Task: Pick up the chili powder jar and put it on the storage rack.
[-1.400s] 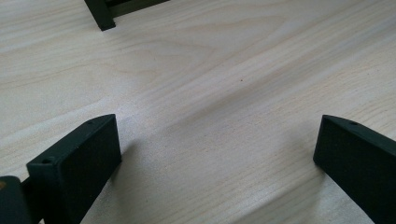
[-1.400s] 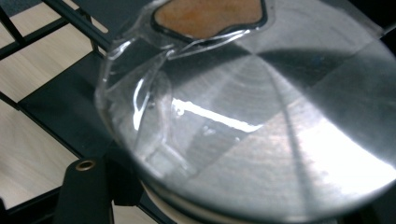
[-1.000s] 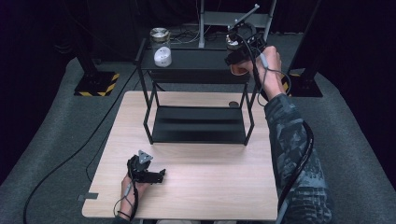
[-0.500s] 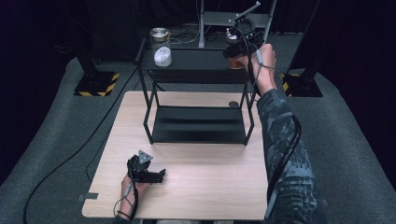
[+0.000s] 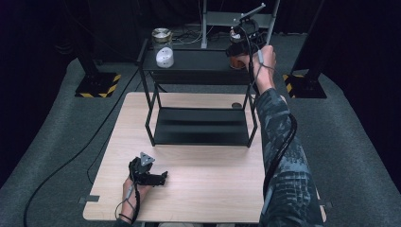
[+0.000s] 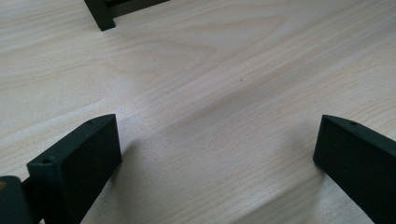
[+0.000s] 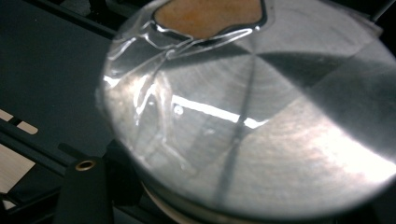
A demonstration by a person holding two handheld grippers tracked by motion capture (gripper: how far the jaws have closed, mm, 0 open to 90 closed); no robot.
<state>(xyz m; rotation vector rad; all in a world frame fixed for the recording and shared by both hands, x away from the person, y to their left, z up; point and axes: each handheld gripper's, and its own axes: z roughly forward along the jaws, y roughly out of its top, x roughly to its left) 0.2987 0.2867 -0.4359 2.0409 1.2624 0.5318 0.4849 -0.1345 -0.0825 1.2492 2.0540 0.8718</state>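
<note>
A glass jar [image 5: 233,35] with a shiny metal lid [image 7: 261,116] and orange-brown contents is at the right end of the black rack's top shelf [image 5: 198,61]. My right gripper [image 5: 237,50] is shut on it, with one black jaw beside the lid's lower left edge. Whether the jar's base touches the shelf is hidden. A second jar [image 5: 163,46], with a metal lid and a white label, stands at the shelf's left end. My left gripper [image 5: 160,178] rests on the wooden table [image 5: 208,189] near the front left. Its jaws [image 6: 217,154] are open, with bare wood between them.
The rack's lower shelf [image 5: 201,126] sits on the table's far half. A small dark disc [image 5: 236,105] lies on the table behind the rack's right leg. A rack foot [image 6: 100,14] is ahead of the left gripper. Stands with yellow-black bases [image 5: 97,85] flank the table.
My right hand has carried the jar slightly left and lower, closer to the top shelf's right end. The left gripper has stayed put.
</note>
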